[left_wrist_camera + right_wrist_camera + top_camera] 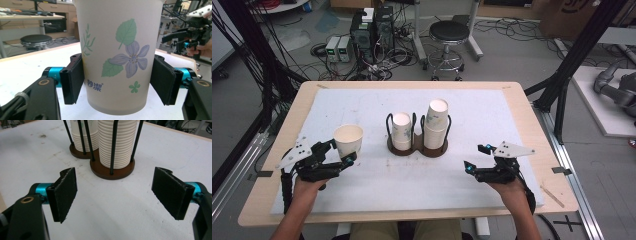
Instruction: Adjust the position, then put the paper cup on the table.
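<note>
The left gripper (343, 152) is clamping a single white paper cup printed with green leaves and a violet flower (348, 139), its two black pads pressing on the lower half of the wall from opposite sides, as the left gripper view shows (117, 57). The cup is standing upright at the left of the white padded table cover (372, 185), well apart from the dark brown two-ring wire cup holder (417, 146) at the middle. Such a cup is likely feeling very light and thin-walled, buckling easily under a hard squeeze and sliding a little on its smooth coating, so gripping low, near the stiffer base, is looking like the sound choice. The right gripper (476, 157) is hovering near the table's right side with its jaws spread wide and nothing between them. In the holder, two stacks of nested white paper cups are sitting: a shorter left stack (401, 131) and a taller right stack (436, 124); the cups within each are too many to count.
</note>
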`<state>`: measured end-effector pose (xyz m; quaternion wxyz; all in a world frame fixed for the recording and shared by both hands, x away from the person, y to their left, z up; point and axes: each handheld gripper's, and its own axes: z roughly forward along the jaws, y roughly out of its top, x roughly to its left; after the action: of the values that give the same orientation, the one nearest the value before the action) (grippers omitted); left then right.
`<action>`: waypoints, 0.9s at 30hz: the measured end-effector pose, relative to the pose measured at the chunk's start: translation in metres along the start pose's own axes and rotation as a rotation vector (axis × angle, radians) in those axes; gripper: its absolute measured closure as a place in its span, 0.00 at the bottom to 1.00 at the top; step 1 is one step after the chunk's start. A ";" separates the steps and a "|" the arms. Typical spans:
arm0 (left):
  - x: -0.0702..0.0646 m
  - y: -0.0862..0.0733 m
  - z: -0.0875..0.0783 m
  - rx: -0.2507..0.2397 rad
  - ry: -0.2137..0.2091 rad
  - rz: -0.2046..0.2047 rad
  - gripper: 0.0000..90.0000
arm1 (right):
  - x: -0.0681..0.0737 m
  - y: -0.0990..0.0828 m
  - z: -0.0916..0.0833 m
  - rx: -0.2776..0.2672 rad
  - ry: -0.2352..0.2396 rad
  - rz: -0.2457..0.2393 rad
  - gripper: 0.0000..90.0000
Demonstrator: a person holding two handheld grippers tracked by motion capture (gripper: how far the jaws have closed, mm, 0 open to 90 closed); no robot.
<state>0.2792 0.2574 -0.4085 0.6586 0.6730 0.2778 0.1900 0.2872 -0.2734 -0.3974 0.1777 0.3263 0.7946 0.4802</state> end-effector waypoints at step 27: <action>0.014 -0.002 0.000 -0.034 0.047 0.026 0.36 | 0.002 0.000 -0.003 -0.011 -0.024 -0.013 0.24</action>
<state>0.2896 0.2665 -0.4125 0.6606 0.6608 0.2812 0.2189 0.2842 -0.2744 -0.3955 0.1921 0.3261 0.7918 0.4794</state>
